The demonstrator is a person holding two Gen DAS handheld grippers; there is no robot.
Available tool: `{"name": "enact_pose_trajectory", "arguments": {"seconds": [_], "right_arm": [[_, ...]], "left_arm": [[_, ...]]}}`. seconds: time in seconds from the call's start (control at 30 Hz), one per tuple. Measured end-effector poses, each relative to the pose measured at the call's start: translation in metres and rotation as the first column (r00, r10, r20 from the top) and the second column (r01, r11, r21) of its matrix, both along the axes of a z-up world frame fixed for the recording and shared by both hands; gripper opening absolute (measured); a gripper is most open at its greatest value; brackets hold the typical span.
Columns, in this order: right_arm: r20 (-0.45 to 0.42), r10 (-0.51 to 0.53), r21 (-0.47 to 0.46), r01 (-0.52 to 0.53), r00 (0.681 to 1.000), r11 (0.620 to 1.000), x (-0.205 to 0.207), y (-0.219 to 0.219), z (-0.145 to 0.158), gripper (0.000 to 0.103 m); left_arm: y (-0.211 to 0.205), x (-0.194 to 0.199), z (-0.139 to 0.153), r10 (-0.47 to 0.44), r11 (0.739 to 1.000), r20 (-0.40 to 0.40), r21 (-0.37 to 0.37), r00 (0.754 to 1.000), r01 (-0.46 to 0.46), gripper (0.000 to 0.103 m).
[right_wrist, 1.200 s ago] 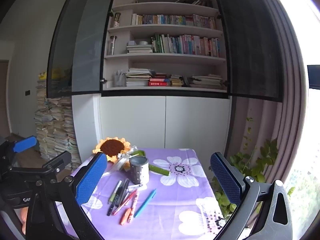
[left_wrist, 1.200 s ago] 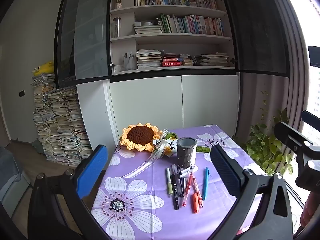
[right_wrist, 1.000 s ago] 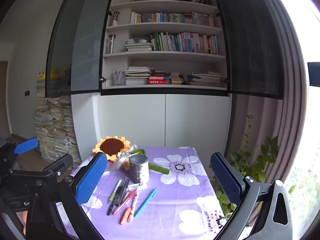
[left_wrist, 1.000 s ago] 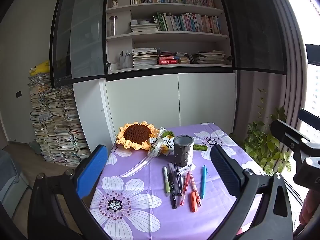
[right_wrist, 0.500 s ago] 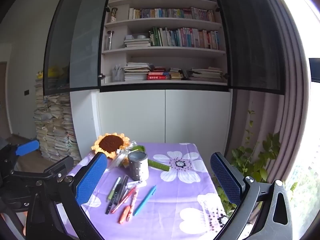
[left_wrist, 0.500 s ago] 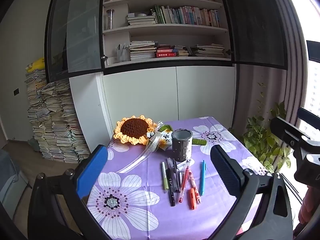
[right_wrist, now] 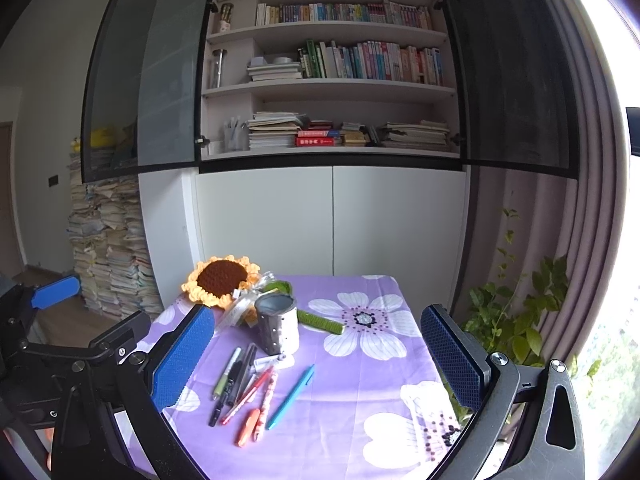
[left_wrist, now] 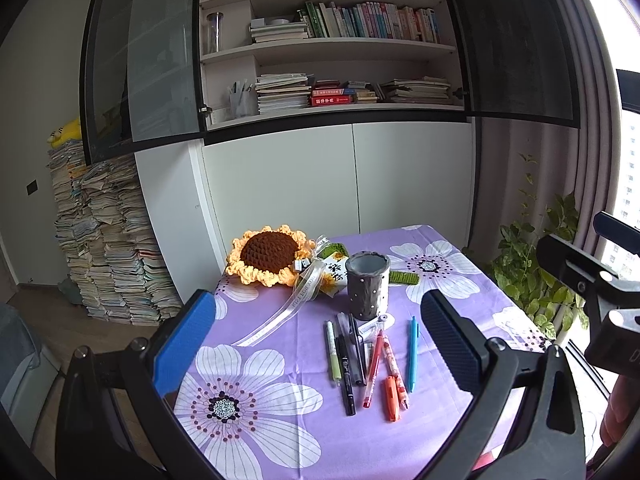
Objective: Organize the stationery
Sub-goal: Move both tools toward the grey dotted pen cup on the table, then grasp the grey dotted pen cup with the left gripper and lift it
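A grey dotted pen holder (left_wrist: 367, 286) (right_wrist: 277, 328) stands upright on the purple flowered tablecloth (left_wrist: 256, 432) (right_wrist: 376, 432). Several pens lie loose in front of it: a blue pen (left_wrist: 412, 353) (right_wrist: 291, 396), a red pen (left_wrist: 373, 368), an orange marker (left_wrist: 392, 398) (right_wrist: 248, 426), a green pen (left_wrist: 333, 355) (right_wrist: 227, 372) and black pens (left_wrist: 347, 376). My left gripper (left_wrist: 320, 344) is open and held above the near table edge, well short of the pens. My right gripper (right_wrist: 320, 356) is open too, holding nothing, with the pens below and between its fingers in its view.
A crocheted sunflower (left_wrist: 269, 255) (right_wrist: 221, 279) with a ribbon (left_wrist: 294, 304) and a green stem (right_wrist: 320, 322) lies behind the holder. A bookcase (left_wrist: 328, 40) stands behind the table, stacked books (left_wrist: 108, 248) at left, a plant (left_wrist: 532, 260) at right.
Both grippers have tilted and moved slightly toward the table, so the pens and holder appear a little closer. Both stayed open; nothing on the table moved.
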State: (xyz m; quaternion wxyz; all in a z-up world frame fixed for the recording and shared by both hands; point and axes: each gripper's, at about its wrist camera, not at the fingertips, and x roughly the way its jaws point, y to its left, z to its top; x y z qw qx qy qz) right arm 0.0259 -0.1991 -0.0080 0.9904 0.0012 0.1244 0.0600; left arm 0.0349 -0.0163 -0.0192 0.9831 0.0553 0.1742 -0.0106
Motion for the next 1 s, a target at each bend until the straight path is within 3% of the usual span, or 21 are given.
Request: {"name": "enact_pose_trajectory", "arguments": {"seconds": [1.0], "right_arm": [[-0.161,0.0,0.029,0.004,0.987,1.0,0.077,-0.006,-0.029,0.103]], "left_arm": [[-0.014,0.078,-0.031,-0.019,0.998,-0.132,0.049,0.991,0.026,0.102]]}}
